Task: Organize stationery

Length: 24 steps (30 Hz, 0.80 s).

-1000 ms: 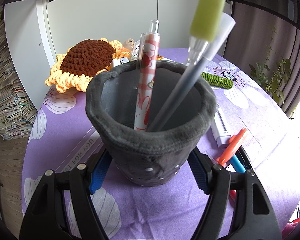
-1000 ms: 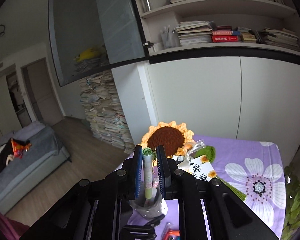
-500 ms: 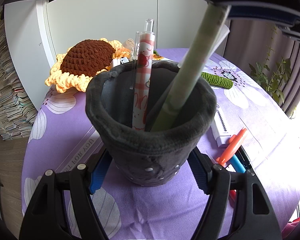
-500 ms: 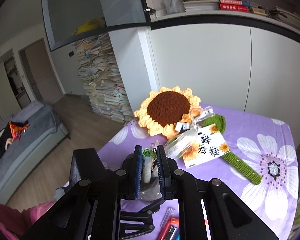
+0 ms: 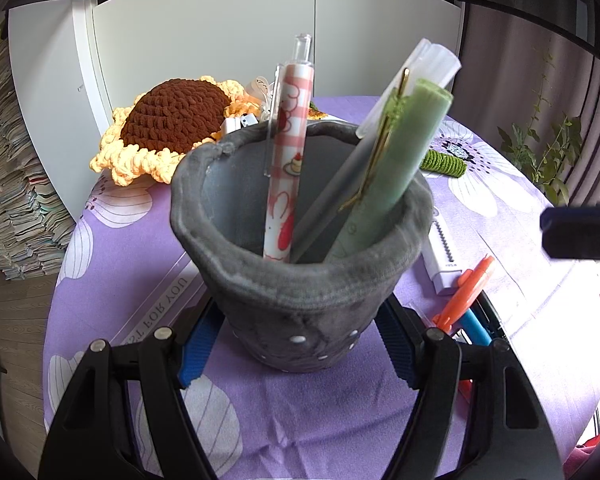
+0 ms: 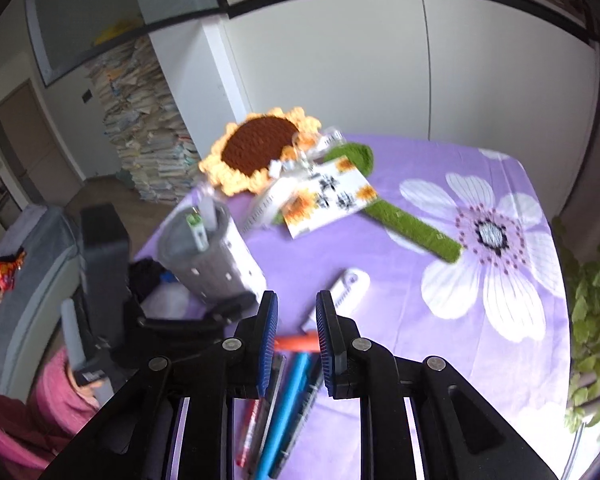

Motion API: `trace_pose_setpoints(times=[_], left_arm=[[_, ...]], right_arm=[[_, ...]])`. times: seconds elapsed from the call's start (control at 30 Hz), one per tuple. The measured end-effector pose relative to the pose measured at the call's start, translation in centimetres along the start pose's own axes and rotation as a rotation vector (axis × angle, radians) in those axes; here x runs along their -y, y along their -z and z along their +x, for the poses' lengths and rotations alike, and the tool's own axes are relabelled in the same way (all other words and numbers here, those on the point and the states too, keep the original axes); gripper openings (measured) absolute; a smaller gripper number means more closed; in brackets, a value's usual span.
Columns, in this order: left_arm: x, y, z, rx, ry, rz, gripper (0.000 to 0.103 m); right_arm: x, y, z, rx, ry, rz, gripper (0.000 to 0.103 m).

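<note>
Stationery split: three pens stood in grey felt cup [image 5: 300,292], clamped by left gripper [image 5: 300,344]; loose pens [image 6: 288,392] lay on counter [image 6: 380,280]. Right gripper [image 6: 297,320] empty, fingers having just parted slightly. Risk: narrow gap straddling several pens could scatter them.

My view: the pen holder [image 5: 304,280] stands on the bench [image 5: 300,420], three pens in it. Behind it, to the left, lies the crocheted sunflower [image 5: 172,128]. To its right lie a correction tape [image 5: 442,256] and loose pens [image 5: 466,292].
</note>
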<state>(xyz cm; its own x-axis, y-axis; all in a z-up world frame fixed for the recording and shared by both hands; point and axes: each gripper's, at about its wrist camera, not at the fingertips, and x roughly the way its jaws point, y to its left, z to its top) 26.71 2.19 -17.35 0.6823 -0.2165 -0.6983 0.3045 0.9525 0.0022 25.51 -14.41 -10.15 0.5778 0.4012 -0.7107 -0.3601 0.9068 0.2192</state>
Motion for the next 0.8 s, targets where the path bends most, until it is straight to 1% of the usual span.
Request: trace_pose_setpoints(times=[0.13, 0.23, 0.33, 0.53, 0.63, 0.73, 0.8], left_arm=[[0.0, 0.0, 0.0, 0.0, 0.0, 0.0, 0.073], [0.0, 0.0, 0.0, 0.0, 0.0, 0.0, 0.073], [0.0, 0.0, 0.0, 0.0, 0.0, 0.0, 0.073], [0.0, 0.0, 0.0, 0.0, 0.0, 0.0, 0.073], [0.0, 0.0, 0.0, 0.0, 0.0, 0.0, 0.073], [0.0, 0.0, 0.0, 0.0, 0.0, 0.0, 0.073], [0.0, 0.0, 0.0, 0.0, 0.0, 0.0, 0.073]], right_arm=[[1.3, 2.5, 2.7, -0.122, 0.0, 0.075, 0.019], [1.5, 3.2, 4.0, -0.164, 0.025, 0.1, 0.019], [1.8, 3.3, 4.6, -0.172, 0.049, 0.131, 0.019], [1.7, 3.1, 5.6, -0.183, 0.042, 0.162, 0.019], [1.5, 3.1, 6.3, -0.192, 0.092, 0.145, 0.019], [1.5, 3.1, 6.3, -0.19, 0.111, 0.12, 0.019], [1.5, 3.2, 6.2, -0.204, 0.125, 0.092, 0.019]])
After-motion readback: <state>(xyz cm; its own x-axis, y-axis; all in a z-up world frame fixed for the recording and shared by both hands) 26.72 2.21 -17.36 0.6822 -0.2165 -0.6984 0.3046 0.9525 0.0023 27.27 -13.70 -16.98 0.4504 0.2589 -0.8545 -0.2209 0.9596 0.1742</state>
